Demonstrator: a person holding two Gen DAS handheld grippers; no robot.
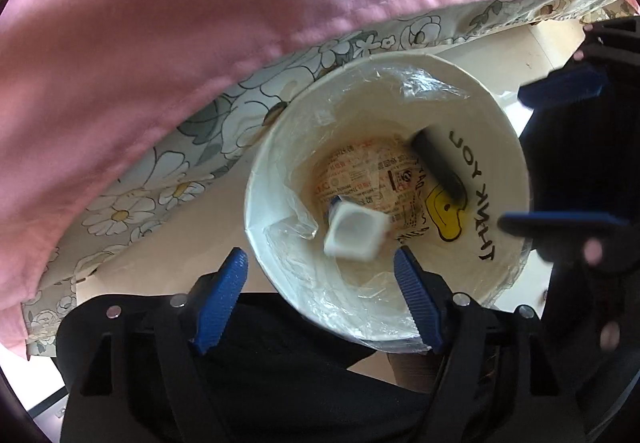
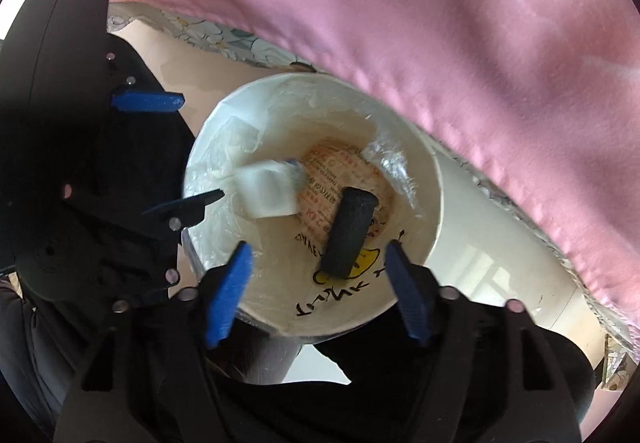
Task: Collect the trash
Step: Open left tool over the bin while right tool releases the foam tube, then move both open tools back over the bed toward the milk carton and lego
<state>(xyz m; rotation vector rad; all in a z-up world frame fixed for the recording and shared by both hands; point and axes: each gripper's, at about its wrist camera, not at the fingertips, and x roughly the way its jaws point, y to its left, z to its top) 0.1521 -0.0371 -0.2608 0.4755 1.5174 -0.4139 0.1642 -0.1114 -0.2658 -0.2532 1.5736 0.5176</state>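
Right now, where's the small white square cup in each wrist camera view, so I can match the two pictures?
Left wrist view: the white square cup sits low and centre, inside the white bin, left of the black cylinder.
Right wrist view: it sits left of centre, again in the bin, upper left of the cylinder.
Shared landmark: the yellow smiley print on the bin liner.

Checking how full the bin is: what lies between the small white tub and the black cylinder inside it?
In the right wrist view, only a printed wrapper on the bin floor lies between the white tub and the black cylinder.
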